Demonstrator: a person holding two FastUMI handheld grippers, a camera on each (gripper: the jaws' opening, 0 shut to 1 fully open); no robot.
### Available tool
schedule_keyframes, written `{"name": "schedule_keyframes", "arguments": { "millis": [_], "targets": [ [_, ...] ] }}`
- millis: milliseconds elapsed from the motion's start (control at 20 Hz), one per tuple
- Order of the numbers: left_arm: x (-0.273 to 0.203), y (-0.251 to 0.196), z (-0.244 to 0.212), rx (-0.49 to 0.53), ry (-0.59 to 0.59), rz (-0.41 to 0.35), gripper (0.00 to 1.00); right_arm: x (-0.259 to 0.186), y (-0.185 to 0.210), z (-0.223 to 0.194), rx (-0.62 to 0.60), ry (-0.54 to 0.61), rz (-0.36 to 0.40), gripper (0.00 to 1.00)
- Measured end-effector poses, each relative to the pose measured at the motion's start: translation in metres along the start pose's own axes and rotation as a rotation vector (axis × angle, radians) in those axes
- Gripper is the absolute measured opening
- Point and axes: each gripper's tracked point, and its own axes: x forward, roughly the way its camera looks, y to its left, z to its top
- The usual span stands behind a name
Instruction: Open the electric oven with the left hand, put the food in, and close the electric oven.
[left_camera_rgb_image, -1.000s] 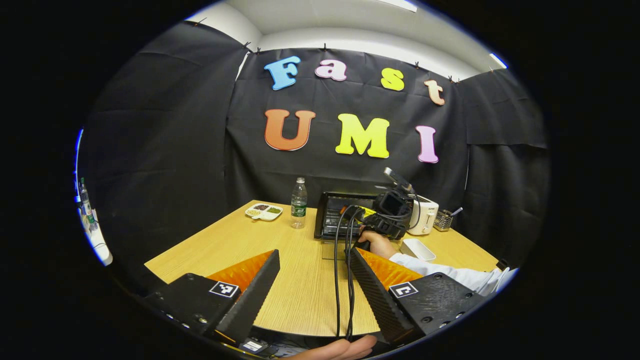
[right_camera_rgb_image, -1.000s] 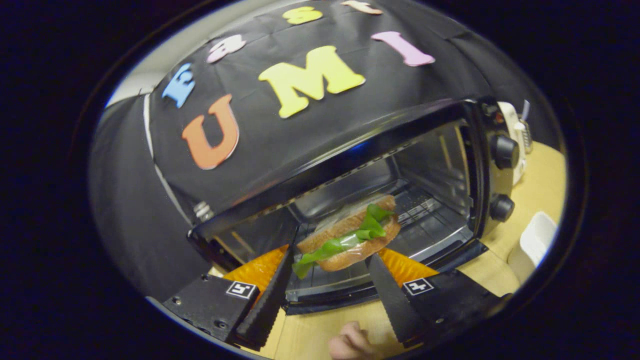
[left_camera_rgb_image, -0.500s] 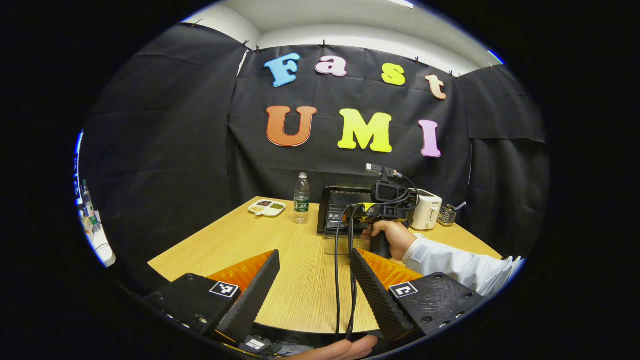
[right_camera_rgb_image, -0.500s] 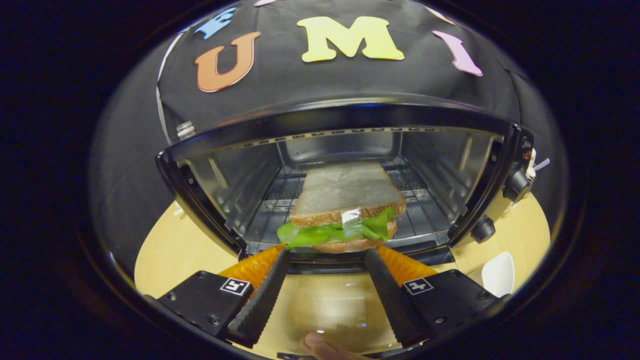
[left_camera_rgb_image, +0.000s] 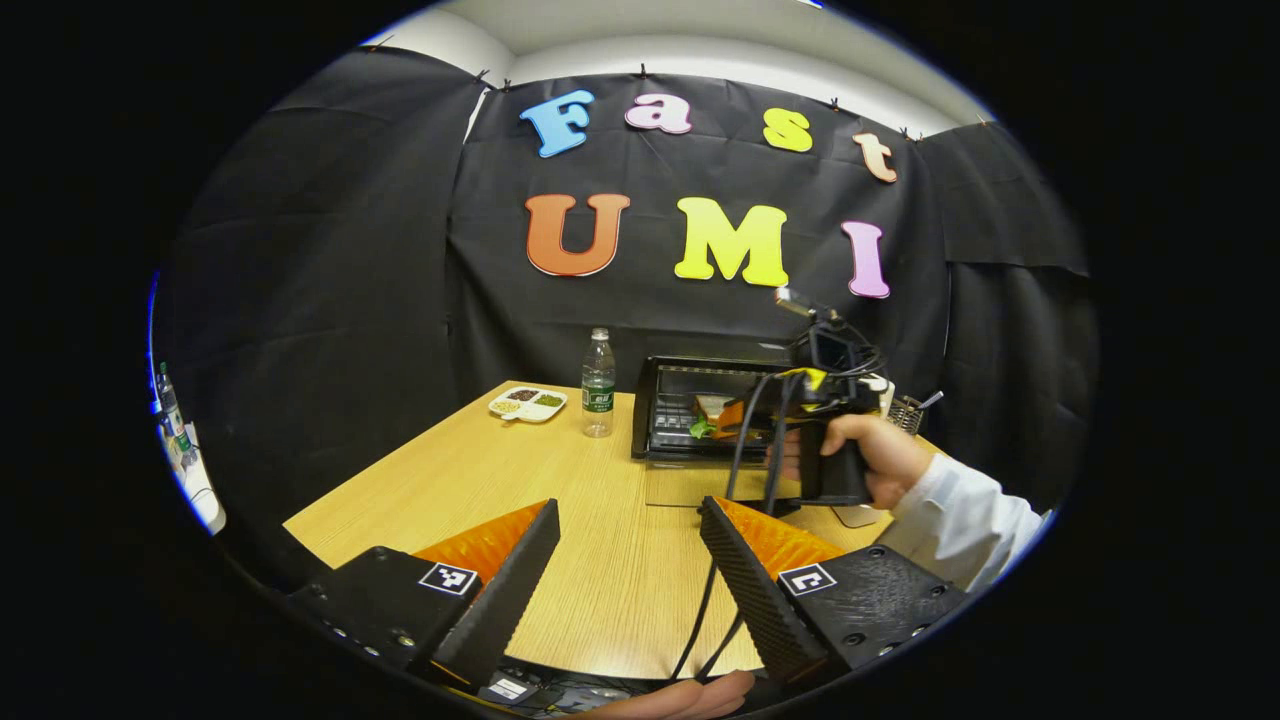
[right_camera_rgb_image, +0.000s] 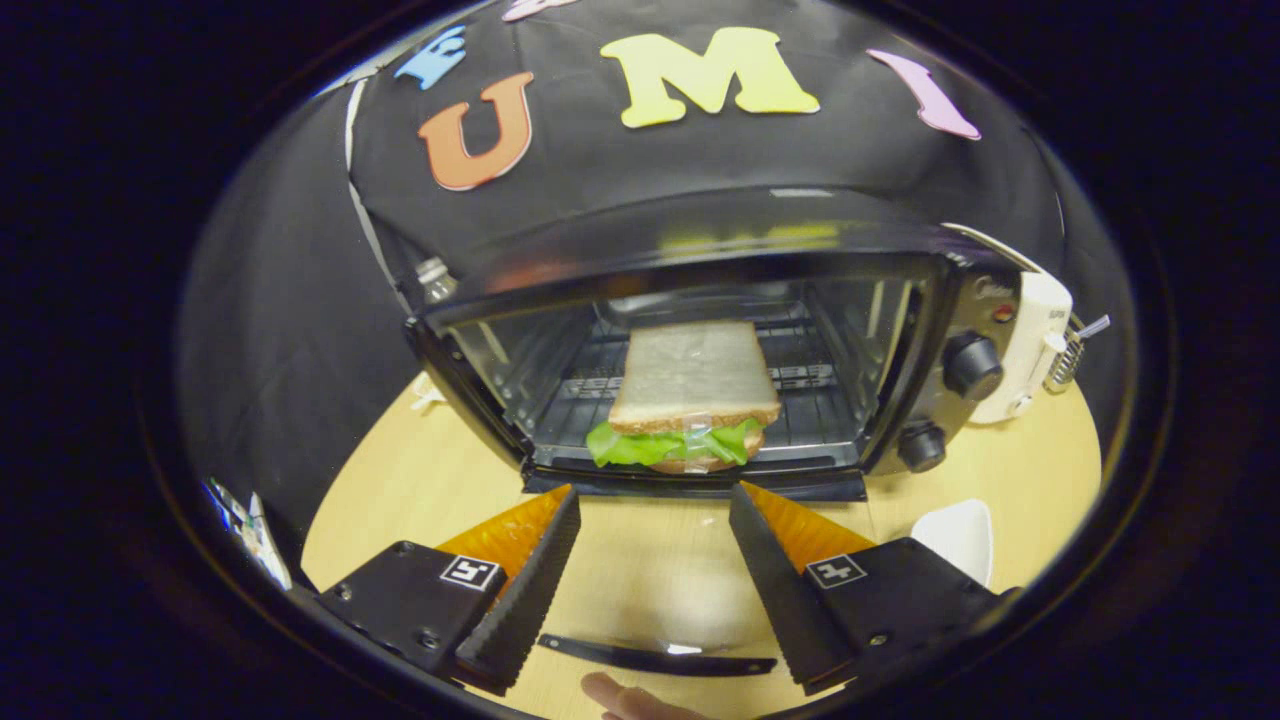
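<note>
The black electric oven (right_camera_rgb_image: 690, 270) stands open, its glass door (right_camera_rgb_image: 650, 590) folded flat onto the table toward me. A sandwich (right_camera_rgb_image: 690, 395) with green lettuce lies on the rack inside, free of any finger. My right gripper (right_camera_rgb_image: 655, 495) hovers open above the lowered door, a short way in front of the oven mouth. In the left gripper view the oven (left_camera_rgb_image: 690, 410) sits at the table's far side with the sandwich (left_camera_rgb_image: 712, 408) inside, and a hand holds the right gripper (left_camera_rgb_image: 830, 440) before it. My left gripper (left_camera_rgb_image: 628, 508) stays open over the near table edge, holding nothing.
A water bottle (left_camera_rgb_image: 598, 385) and a divided plate (left_camera_rgb_image: 527, 403) stand left of the oven. A white toaster (right_camera_rgb_image: 1030, 345) and a wire rack (left_camera_rgb_image: 905, 412) sit to its right. A white dish (right_camera_rgb_image: 960, 535) lies near the door's right side.
The right gripper opened, left the sandwich on the oven rack, and drew back out of the oven. The left gripper has hardly moved.
</note>
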Motion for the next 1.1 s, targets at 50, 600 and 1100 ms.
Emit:
{"name": "schedule_keyframes", "arguments": {
  "millis": [50, 600, 1100],
  "targets": [
    [0.008, -0.002, 0.0, 0.002, 0.007, -0.003, 0.94, -0.018, 0.0, 0.008, -0.014, -0.041, 0.012, 0.96],
    [0.091, -0.041, -0.008, 0.01, 0.069, -0.043, 0.94, -0.254, -0.069, 0.081, -0.074, -0.563, -0.043, 0.95],
    [0.152, -0.108, -0.087, 0.041, 0.255, -0.075, 0.94, -0.382, -0.154, 0.075, -0.151, -0.713, -0.199, 0.95]
  ]
}}
